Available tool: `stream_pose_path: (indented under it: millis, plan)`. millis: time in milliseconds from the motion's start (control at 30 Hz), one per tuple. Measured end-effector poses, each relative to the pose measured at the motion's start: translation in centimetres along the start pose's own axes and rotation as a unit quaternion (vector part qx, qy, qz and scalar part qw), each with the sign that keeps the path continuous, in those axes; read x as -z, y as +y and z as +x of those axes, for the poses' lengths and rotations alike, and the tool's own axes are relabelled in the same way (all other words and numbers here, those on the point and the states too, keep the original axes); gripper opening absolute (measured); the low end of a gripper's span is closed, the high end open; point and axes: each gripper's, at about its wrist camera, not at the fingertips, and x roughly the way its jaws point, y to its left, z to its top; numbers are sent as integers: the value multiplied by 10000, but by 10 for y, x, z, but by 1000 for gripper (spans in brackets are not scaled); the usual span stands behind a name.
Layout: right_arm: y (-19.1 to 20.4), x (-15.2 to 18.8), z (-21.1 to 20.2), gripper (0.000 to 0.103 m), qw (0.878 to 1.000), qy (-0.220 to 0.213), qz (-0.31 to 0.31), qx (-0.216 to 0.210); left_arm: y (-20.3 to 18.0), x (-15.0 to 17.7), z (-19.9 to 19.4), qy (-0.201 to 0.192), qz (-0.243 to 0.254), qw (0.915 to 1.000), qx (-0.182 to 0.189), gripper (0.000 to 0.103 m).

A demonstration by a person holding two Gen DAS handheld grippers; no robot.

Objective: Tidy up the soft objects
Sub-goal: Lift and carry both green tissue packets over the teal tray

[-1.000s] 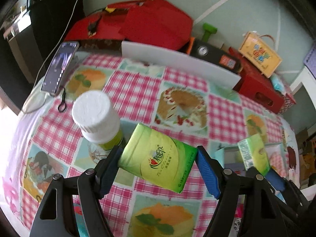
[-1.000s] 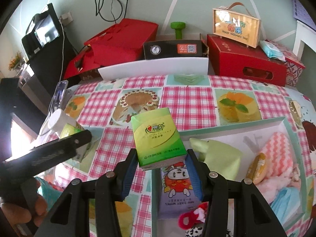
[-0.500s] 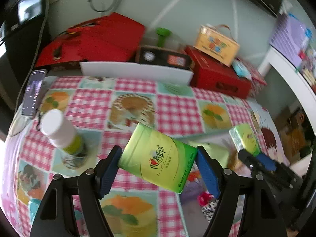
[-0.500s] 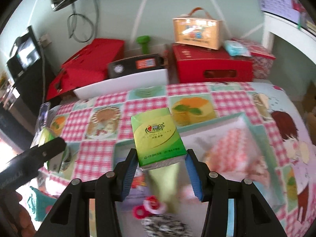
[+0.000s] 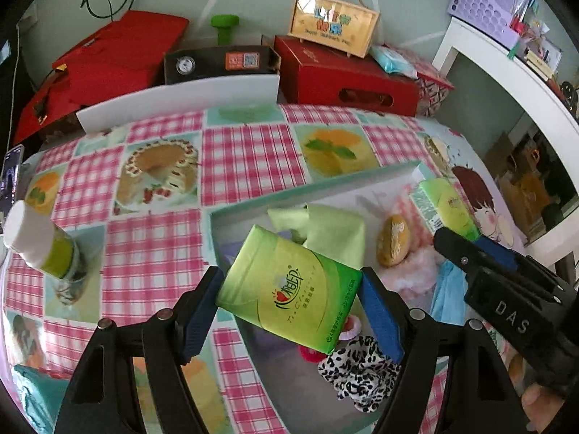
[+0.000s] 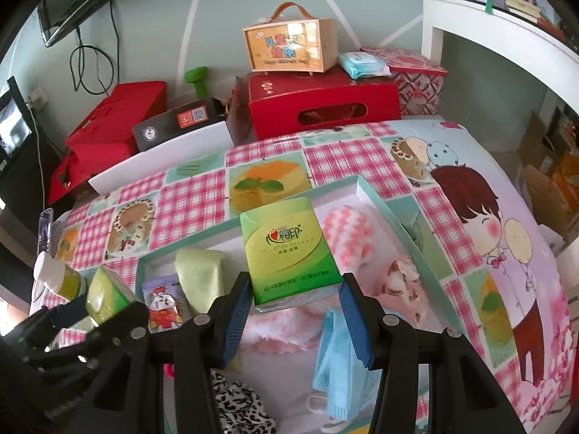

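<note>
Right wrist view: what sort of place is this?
Probably a lived-in home room: a table under a cartoon cake-print tablecloth, red gift boxes stacked against the wall, and a white shelf unit.

My left gripper [image 5: 289, 300] held one tissue pack [image 5: 289, 289] above the tray [image 5: 307, 190], my right gripper [image 6: 295, 311] another [image 6: 286, 249] beside it. In the tray lay a folded cloth [image 5: 333, 231], a face mask [image 6: 336, 372] and a scrunchie [image 5: 362, 372] — the bottle [image 5: 39, 242] stood left of it, on the tablecloth [image 5: 249, 152].
</note>
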Motion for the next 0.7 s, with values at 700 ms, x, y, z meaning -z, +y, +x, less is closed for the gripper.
stream_pose_path:
  millis: [700]
  plan:
    - [6,13,40,52,9979,628,-137,-31,4,11,37,439,1,9985,-339,76]
